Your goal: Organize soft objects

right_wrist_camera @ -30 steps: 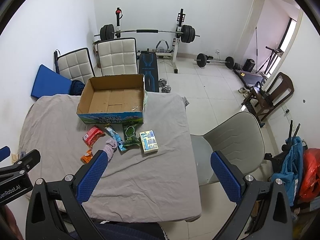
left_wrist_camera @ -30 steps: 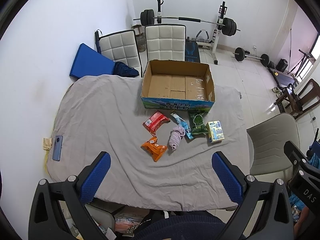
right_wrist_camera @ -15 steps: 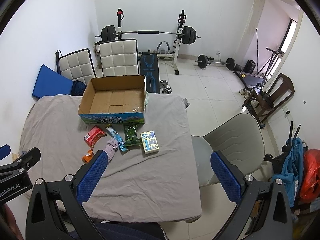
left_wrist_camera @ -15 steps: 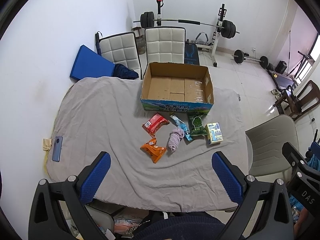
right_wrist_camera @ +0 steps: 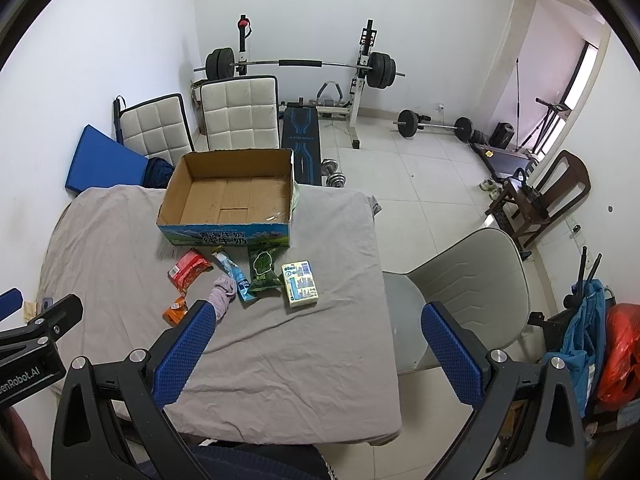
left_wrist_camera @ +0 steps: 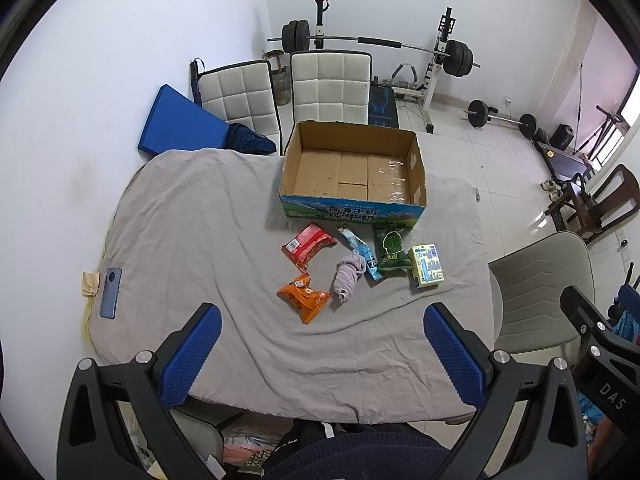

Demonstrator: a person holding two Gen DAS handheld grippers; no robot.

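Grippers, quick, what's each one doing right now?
Left gripper: open, holding nothing.
Right gripper: open, holding nothing.

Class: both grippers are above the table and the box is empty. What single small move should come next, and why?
Probably lower the left gripper toward the orange packet, the item nearest it. Its jaws stand open and hold nothing, the cardboard box is empty, and all six items lie loose on the grey cloth.

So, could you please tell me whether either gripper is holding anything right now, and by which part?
Nothing is held: the left gripper and right gripper are both open above the table, well short of the packets and the purple cloth.
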